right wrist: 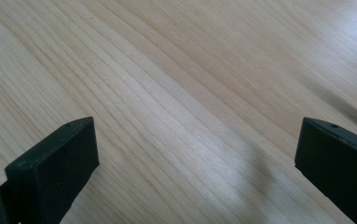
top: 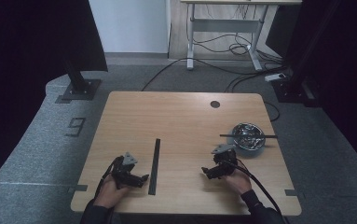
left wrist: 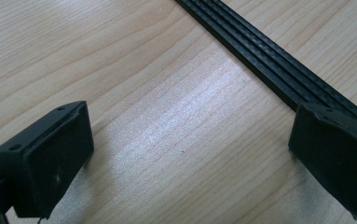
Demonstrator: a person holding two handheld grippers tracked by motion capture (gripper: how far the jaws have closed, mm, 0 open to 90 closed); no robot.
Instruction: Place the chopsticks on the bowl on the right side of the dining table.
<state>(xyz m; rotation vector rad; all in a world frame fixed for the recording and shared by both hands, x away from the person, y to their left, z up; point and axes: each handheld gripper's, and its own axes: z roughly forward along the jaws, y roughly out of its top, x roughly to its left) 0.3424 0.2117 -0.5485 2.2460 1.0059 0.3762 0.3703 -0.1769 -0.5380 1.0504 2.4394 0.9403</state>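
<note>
A long black ribbed strip (top: 155,165) lies lengthwise on the wooden table (top: 176,116), left of centre. My left gripper (top: 141,179) rests low on the table just left of the strip, pointing right, open with nothing between its jaws. In the left gripper view the strip (left wrist: 264,56) runs diagonally past the right finger (left wrist: 339,158), with bare wood between the jaws. My right gripper (top: 205,171) lies at the front right, pointing left, open over bare wood (right wrist: 190,116). A silver foil-like bowl (top: 248,136) with a thin black stick (top: 248,136) across its rim sits behind the right gripper.
A round dark hole (top: 215,104) marks the table's far side. Black stands (top: 79,86) flank the table on grey carpet, and a desk frame with loose cables (top: 223,44) stands beyond. Bare wood lies between the two grippers.
</note>
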